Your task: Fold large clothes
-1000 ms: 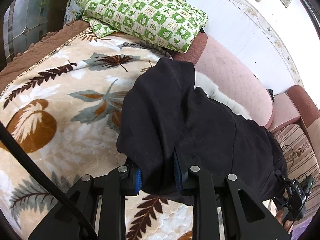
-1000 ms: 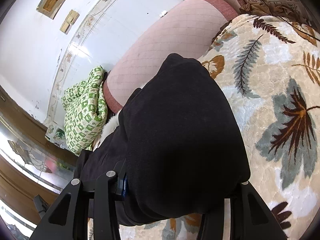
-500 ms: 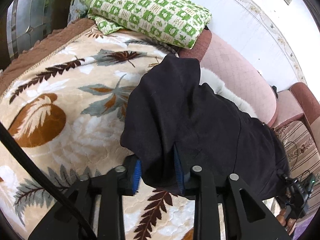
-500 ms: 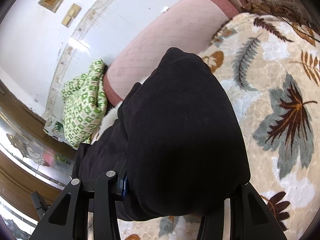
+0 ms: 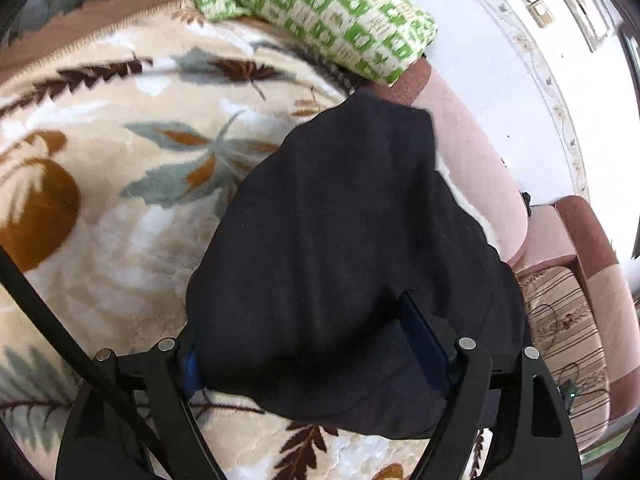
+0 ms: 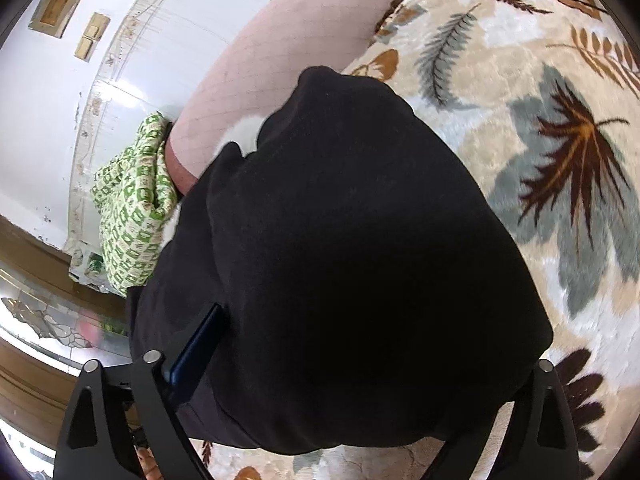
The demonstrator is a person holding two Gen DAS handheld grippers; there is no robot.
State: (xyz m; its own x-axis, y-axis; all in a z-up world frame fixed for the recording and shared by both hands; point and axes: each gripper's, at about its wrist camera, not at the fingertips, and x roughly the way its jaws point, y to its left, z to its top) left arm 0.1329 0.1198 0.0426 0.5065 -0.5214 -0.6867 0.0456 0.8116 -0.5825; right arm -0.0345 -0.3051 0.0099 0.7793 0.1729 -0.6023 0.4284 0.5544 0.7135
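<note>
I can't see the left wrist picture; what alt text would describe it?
A folded black garment lies on a leaf-patterned blanket, between the spread fingers of the left gripper, which have just been opening. A green checked cloth lies behind, by a pink headboard.

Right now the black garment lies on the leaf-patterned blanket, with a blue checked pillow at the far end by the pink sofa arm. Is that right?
Not quite. The pillow is green and white checked, not blue, as the left wrist view shows. The rest holds: the black garment lies on the leaf-patterned blanket, with the pillow by the pink sofa arm.
</note>
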